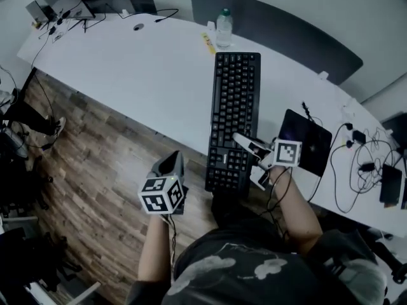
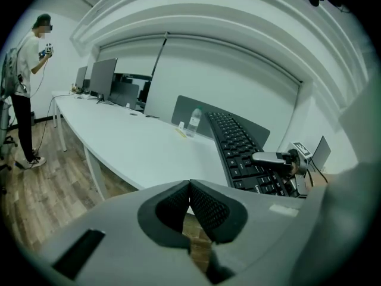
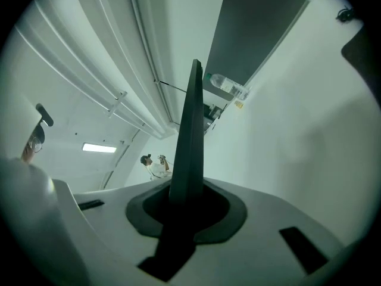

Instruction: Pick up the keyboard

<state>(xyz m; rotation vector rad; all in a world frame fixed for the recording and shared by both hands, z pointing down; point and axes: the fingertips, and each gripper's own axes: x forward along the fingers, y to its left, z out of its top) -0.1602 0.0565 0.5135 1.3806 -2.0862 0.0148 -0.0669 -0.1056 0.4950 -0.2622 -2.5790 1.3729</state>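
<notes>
1. The left gripper [image 1: 170, 165] hangs over the brown wood-plank floor [image 1: 95, 170]. Its ribbed dark fingers [image 2: 208, 207] are pressed together on nothing, well apart from the keyboard.
2. The flat black plastic keyboard [image 1: 234, 107] lies lengthwise on the smooth white surface [image 1: 159, 75].
3. The right gripper [image 1: 249, 146] is clamped on the keyboard's right edge, which shows edge-on as a thin dark blade.

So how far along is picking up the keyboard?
Done: the right gripper is clamped on the keyboard at its near right edge. In hand: the lift; I cannot tell whether it has left the table. Left: raising it clear. The left gripper is shut, empty.
</notes>
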